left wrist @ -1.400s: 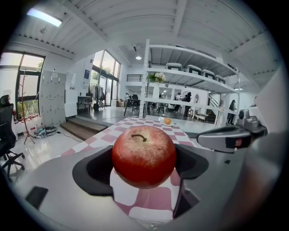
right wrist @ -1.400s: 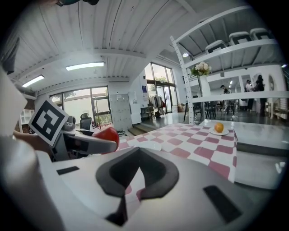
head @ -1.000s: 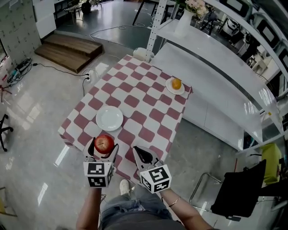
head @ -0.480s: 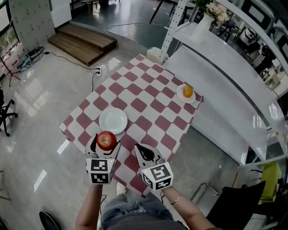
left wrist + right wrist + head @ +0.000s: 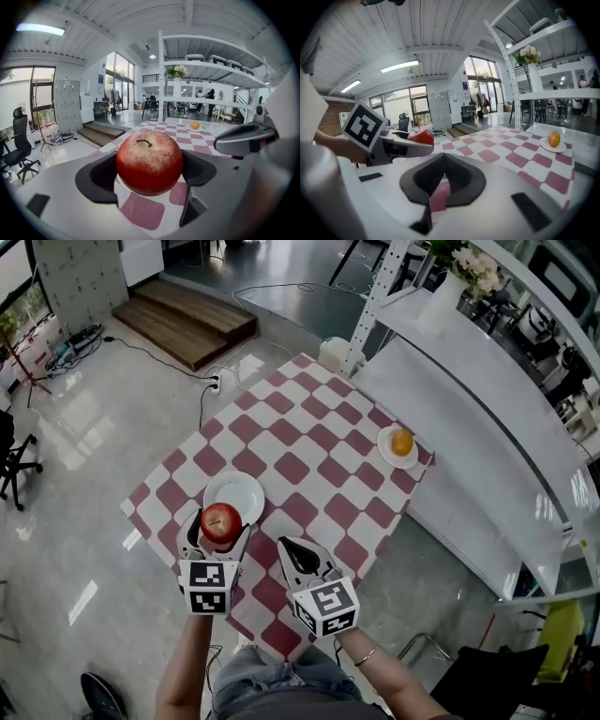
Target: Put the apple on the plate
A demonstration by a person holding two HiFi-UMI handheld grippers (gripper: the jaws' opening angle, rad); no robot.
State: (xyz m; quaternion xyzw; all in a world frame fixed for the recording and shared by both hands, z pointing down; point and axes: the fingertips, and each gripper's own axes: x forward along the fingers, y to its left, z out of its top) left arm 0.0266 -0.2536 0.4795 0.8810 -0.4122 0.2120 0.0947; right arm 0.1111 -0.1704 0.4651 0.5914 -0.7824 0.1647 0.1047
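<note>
Between the jaws of the left gripper (image 5: 219,529) sits the apple (image 5: 221,520), red with a pale speckled top and a short curved stem, stem upward; the left gripper view shows the two dark jaw pads pressed against its sides at 3 and 9 o'clock, so this gripper is clamped on the fruit and holds it off the cloth. From the head view the apple overlaps the 6 o'clock edge of the white plate (image 5: 239,486), though how high it hangs above the plate cannot be told. At 4 o'clock from the apple, just beside the left gripper, the right gripper (image 5: 292,551) points toward 11 o'clock with its jaws brought together and nothing between them, as the right gripper view confirms. Each gripper carries a marker cube (image 5: 208,587) printed with bold black-and-white square patterns and no letters. Both grippers and the plate lie at the near, 7 o'clock corner of a table (image 5: 309,456) spread with a red-and-white checked cloth. At the table's 2 o'clock corner, well apart from the apple, a small dish (image 5: 386,451) bears an orange (image 5: 401,442). Beyond the table toward 1 o'clock runs a white shelving unit (image 5: 487,381) with a vase of flowers (image 5: 473,268) on it. At 11 o'clock on the shiny floor stands a low wooden step (image 5: 187,320), and at 9 o'clock an office chair (image 5: 14,460). A blue wall sign (image 5: 101,79) shows in the left gripper view, its print too small to read.
</note>
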